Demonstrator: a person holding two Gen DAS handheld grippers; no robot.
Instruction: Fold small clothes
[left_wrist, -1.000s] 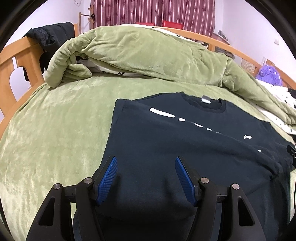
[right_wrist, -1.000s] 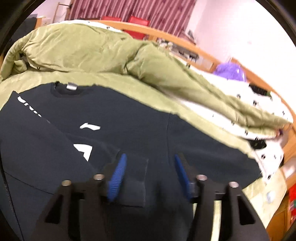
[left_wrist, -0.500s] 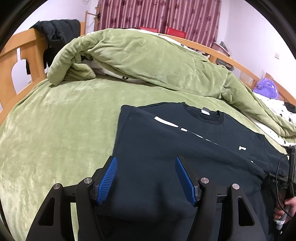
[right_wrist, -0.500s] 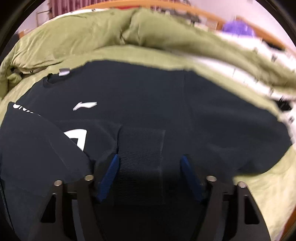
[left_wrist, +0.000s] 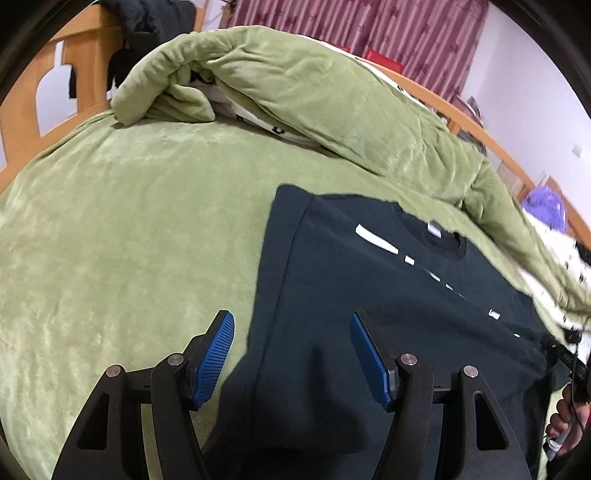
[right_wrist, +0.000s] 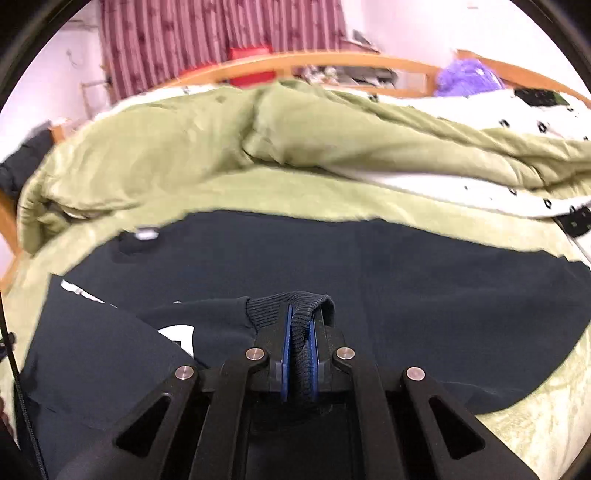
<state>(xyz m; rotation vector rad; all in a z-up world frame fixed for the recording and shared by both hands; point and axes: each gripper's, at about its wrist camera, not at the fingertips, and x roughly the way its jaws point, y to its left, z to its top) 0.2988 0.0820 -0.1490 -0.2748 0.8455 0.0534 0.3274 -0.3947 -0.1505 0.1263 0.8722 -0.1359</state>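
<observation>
— Right gripper (right_wrist: 298, 341) pinched tight on the ribbed cuff (right_wrist: 291, 306) of the dark sweatshirt (left_wrist: 388, 306) spread on the green bedspread (left_wrist: 129, 240). Left gripper (left_wrist: 291, 354) wide open, holding nothing.

— Thin bite: could slip mid-fold, or drag the unpinned folded side askew.

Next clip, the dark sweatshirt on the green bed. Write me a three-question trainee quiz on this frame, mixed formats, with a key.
1. True or false: the left gripper is clamped on cloth.
2. What does the right gripper hold? A) ribbed cuff B) neck label C) green blanket
3. Fill in: the sweatshirt lies on a ___ bed cover.

Key: 1 false; 2 A; 3 green.
</observation>
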